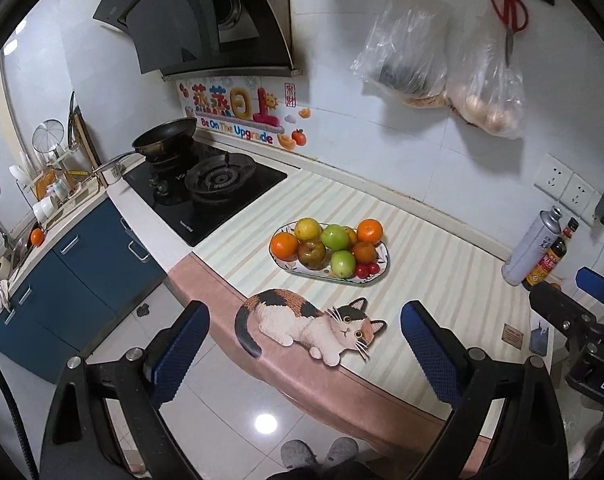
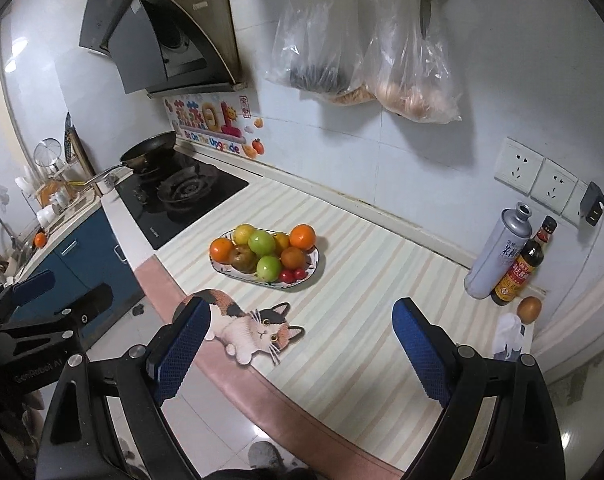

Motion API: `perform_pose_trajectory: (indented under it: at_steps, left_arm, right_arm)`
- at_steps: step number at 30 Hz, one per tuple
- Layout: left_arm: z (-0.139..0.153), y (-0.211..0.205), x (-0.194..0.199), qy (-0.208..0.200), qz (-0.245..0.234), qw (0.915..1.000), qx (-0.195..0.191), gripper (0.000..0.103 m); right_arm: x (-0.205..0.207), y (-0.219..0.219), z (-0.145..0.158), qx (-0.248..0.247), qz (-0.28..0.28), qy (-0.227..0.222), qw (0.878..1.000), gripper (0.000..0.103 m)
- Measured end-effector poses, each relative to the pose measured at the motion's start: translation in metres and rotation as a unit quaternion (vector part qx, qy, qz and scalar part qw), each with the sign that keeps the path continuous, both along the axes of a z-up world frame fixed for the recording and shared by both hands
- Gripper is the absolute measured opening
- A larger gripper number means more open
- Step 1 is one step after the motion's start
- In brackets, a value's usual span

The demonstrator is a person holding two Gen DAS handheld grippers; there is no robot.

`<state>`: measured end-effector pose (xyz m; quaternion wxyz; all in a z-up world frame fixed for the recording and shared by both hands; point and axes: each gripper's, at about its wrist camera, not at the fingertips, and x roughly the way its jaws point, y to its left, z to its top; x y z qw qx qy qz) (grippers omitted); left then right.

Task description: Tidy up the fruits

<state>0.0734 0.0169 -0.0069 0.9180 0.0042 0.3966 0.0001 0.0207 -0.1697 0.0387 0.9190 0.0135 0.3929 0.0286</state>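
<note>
An oval white plate (image 1: 376, 278) (image 2: 317, 258) stands on the striped counter mat, piled with fruit: oranges (image 1: 369, 231) (image 2: 302, 236), green apples (image 1: 335, 237) (image 2: 262, 242), a yellow fruit (image 1: 307, 228), a brownish pear (image 1: 312, 254) and small red tomatoes (image 1: 367, 269) (image 2: 293, 275). My left gripper (image 1: 304, 338) is open and empty, held above the counter's front edge, well short of the plate. My right gripper (image 2: 302, 334) is open and empty, also in front of the plate. The right gripper shows at the left wrist view's right edge (image 1: 582, 300).
A cat-shaped mat (image 1: 310, 326) (image 2: 250, 326) lies at the counter's front edge. A gas hob with a pan (image 1: 166, 140) is at the left. A spray can (image 2: 498, 256), a sauce bottle (image 2: 520, 268) and an egg (image 2: 529, 309) stand at the right. Bags hang on the wall.
</note>
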Motion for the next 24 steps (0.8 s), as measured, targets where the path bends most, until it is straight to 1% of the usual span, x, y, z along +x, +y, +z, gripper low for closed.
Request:
perform_pose_trajectory:
  at_steps: [5,14,17,18,19,22,24]
  left_arm:
    - [0.01,0.002,-0.012,-0.01,0.0,0.9999,-0.007,0.098]
    - [0.016,-0.001,-0.017,-0.016,-0.005,0.9998,-0.011,0.098]
    - [0.015,-0.002,-0.011,-0.016,-0.004,0.9998,-0.013,0.098]
    - [0.014,-0.003,-0.008,-0.016,-0.003,0.9998,-0.012,0.098]
    - [0.013,-0.003,-0.005,-0.014,-0.002,0.9998,-0.013,0.098]
    - [0.007,-0.004,0.011,-0.008,-0.003,0.9998,-0.019,0.098]
    - [0.004,-0.005,0.021,-0.009,-0.001,0.9998,-0.016,0.102]
  right_arm:
    - [-0.011,0.0,0.008,0.002,-0.001,-0.005,1.0,0.095]
    - [-0.007,-0.005,0.006,0.005,0.002,0.004,1.0,0.095]
    - [-0.002,-0.007,0.002,0.007,-0.001,0.007,1.0,0.096]
    - [0.002,-0.008,0.0,0.005,-0.002,0.007,1.0,0.1]
    - [0.006,-0.009,-0.003,0.003,-0.004,0.007,1.0,0.101]
    - [0.022,-0.01,-0.01,0.008,-0.008,0.015,1.0,0.101]
    - [0.033,-0.01,-0.013,0.008,-0.009,0.013,1.0,0.101]
